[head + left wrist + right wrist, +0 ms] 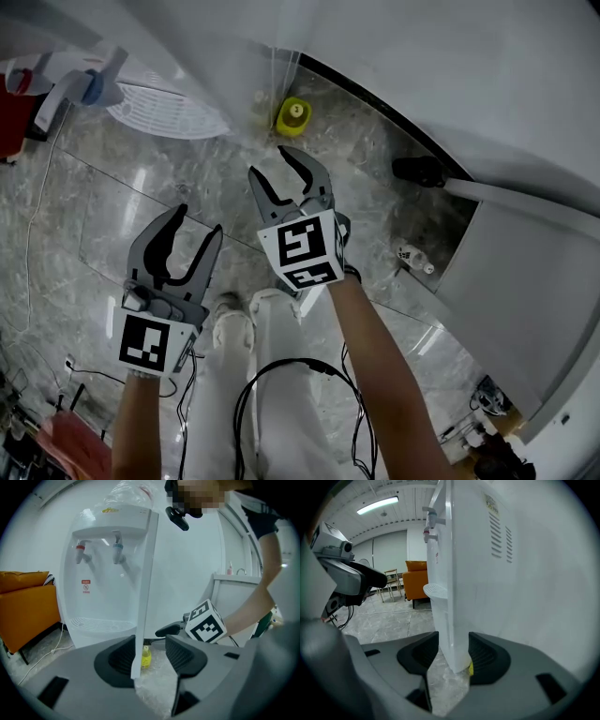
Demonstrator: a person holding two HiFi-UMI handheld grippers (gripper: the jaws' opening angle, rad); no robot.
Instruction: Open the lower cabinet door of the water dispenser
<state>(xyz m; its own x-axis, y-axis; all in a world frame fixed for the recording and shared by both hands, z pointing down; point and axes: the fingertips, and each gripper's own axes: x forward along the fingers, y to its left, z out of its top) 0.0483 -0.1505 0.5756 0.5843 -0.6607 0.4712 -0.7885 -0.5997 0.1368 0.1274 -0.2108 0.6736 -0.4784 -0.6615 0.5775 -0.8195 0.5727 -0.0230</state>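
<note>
Both the left gripper (199, 220) and the right gripper (268, 161) hang with jaws apart and nothing in them, short of the dispenser (108, 573). This looks like the approach. The lower door (445, 630), I take it, is the narrow front face under the tray (433, 590), straight ahead of the right gripper. Next it must find the door's free edge, close on it and pull.

The tall white plastic water dispenser (108, 573) ahead of the left gripper's (150, 654) fingers looks smooth and glossy. That gripper and the right gripper (452, 656) are matt grey plastic with ribbed dark pads. Beneath the fingers, the grey marble-look floor (122, 216) is polished and reflective. Left of the left fingers, the orange sofa (23, 606) looks like smooth leather.
</note>
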